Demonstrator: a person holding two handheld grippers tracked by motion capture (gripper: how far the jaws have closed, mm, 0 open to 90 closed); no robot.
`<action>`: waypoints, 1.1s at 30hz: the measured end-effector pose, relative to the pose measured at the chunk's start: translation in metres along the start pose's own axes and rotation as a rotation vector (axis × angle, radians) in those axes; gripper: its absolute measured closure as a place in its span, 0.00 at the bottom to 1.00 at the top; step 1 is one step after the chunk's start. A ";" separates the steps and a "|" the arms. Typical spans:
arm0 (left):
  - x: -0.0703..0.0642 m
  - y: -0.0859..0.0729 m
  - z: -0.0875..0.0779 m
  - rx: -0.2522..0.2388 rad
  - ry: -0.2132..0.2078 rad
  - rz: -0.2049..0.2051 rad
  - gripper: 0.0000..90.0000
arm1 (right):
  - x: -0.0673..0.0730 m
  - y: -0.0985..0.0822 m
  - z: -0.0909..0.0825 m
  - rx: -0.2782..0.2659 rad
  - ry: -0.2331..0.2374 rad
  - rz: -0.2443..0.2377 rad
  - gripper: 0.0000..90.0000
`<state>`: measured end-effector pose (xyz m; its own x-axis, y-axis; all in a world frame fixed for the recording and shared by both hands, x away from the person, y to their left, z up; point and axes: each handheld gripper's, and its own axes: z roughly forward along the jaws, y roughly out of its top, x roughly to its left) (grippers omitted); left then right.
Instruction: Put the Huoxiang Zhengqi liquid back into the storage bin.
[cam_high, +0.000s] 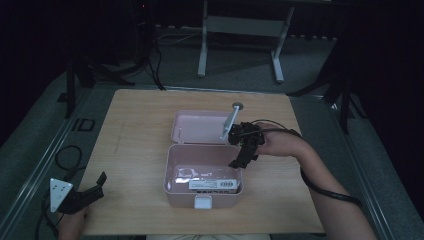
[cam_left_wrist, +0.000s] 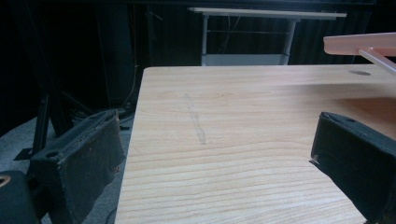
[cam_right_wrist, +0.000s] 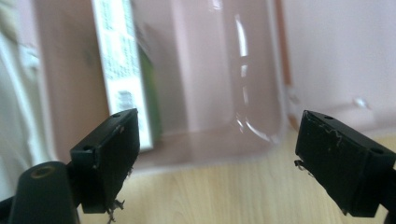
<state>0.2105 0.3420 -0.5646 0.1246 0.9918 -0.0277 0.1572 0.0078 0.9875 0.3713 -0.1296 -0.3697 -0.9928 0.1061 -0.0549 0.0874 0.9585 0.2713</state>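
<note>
An open pink box (cam_high: 172, 172) stands mid-table, its lid (cam_high: 197, 127) folded back behind it. Inside lie a white printed carton (cam_high: 212, 185) and a clear packet (cam_high: 186, 173). My right gripper (cam_high: 242, 160) hangs open over the box's right rim, tips pointing down. In the right gripper view its jaws (cam_right_wrist: 224, 158) stand wide apart with nothing between them, facing the box wall (cam_right_wrist: 210, 70) and the carton (cam_right_wrist: 119, 70). My left gripper (cam_high: 100, 187) is open at the table's front left corner, empty, and its jaws (cam_left_wrist: 210, 163) look across bare wood.
A pale rod (cam_high: 229, 122) leans at the lid's right side, below a round spot (cam_high: 238, 105) on the table (cam_high: 135, 135). The lid's edge (cam_left_wrist: 359, 42) shows far right in the left gripper view. A desk frame (cam_high: 240, 45) and dark stands are beyond.
</note>
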 end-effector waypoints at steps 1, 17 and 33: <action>0.000 0.000 0.000 0.000 -0.001 0.000 0.03 | -0.002 -0.006 -0.001 -0.007 -0.001 0.013 0.15; 0.000 0.000 0.000 0.004 0.000 0.000 0.03 | -0.031 -0.082 0.033 -0.078 -0.127 0.213 0.15; 0.000 0.000 0.000 0.007 -0.001 0.002 0.03 | -0.042 -0.141 0.097 -0.289 -0.305 0.441 0.14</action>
<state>0.2109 0.3420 -0.5645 0.1261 0.9917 -0.0262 0.1634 0.0052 0.9865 0.4089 -0.2434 -0.4985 -0.7963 0.5885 -0.1399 0.4167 0.7013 0.5783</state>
